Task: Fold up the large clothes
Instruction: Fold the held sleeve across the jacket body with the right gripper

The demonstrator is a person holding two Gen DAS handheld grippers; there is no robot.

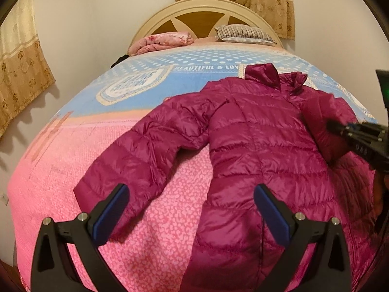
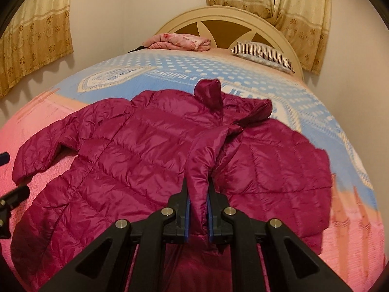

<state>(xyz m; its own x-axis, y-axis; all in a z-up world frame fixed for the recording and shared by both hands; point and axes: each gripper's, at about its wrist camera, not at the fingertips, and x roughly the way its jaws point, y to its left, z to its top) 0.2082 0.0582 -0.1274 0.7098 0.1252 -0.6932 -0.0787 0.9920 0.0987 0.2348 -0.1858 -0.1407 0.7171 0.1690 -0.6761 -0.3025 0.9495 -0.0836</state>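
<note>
On the bed (image 2: 352, 219), right gripper (image 2: 198, 194) clamps the jacket (image 2: 121, 158) sleeve (image 2: 206, 160); left gripper (image 1: 192, 209) gapes empty. Risk: slick fabric (puffy, glossy) slipping free mid-fold.

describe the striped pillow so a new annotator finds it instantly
Start at the cream arched headboard at the far end of the bed. Two soft things lie at its foot: a folded pink floral blanket on the left, the pillow on the right. Only the pillow has dark and white stripes.
</note>
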